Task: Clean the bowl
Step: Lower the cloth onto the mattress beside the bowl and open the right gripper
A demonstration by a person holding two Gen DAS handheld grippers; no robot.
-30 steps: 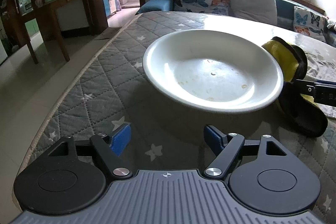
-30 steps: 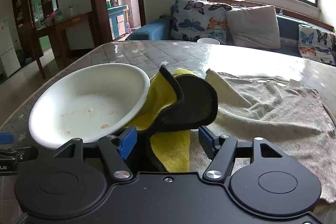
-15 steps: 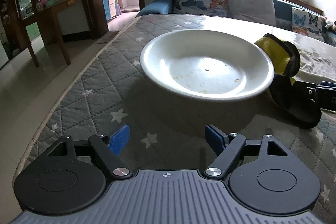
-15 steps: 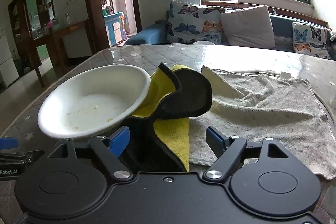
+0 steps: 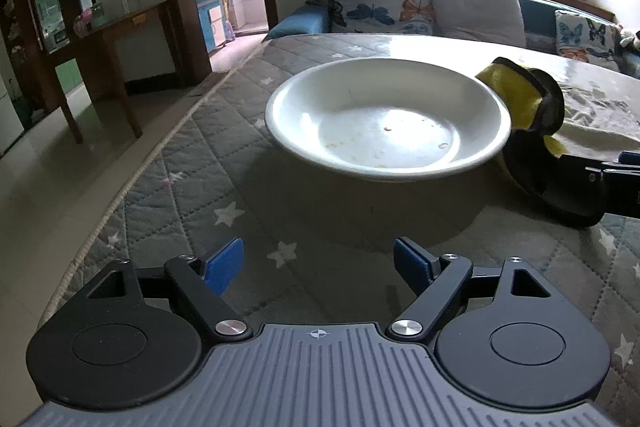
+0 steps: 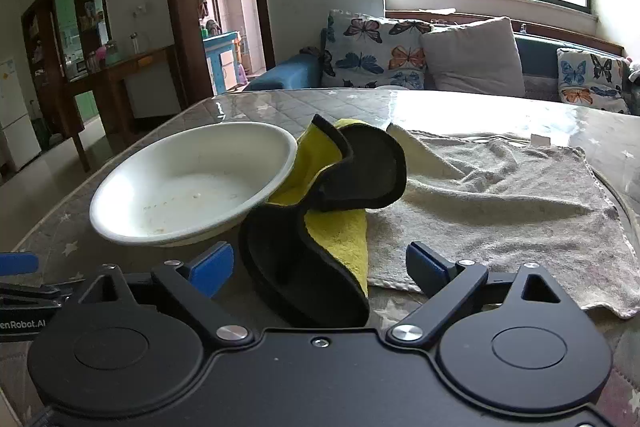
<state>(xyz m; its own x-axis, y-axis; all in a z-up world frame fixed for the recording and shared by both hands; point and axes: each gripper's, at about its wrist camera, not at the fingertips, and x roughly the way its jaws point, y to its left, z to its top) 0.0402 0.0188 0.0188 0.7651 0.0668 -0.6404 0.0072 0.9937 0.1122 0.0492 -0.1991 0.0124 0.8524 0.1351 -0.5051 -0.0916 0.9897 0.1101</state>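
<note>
1. A wide, shallow white ceramic bowl [image 5: 386, 121] is sitting on the grey quilted table cover with white stars [image 5: 192, 163], near the table's left edge, with small crumbs and faint smears showing on its inner floor.
2. A crumpled cleaning cloth, yellow on one face and black on the other [image 6: 320, 203], is lying just to the right of the bowl, its raised yellow fold touching the bowl's right rim.
3. A pale beige terry towel [image 6: 500, 203] is spreading flat over the table to the right of the cloth, and the cloth's right edge is lying over the towel's near left corner.
4. The left gripper [image 5: 319, 261] is hanging above the bare table cover in front of the bowl, its blue-tipped jaws standing wide apart with nothing between them and not touching the bowl.
5. The right gripper [image 6: 319, 263] is sitting low behind the cloth, its jaws also spread wide; the cloth's near black fold is lying in the gap between the blue tips, but neither tip is pressing on it.
6. Butterfly-print cushions [image 6: 372, 51] are resting along a sofa under the window beyond the table.
</note>
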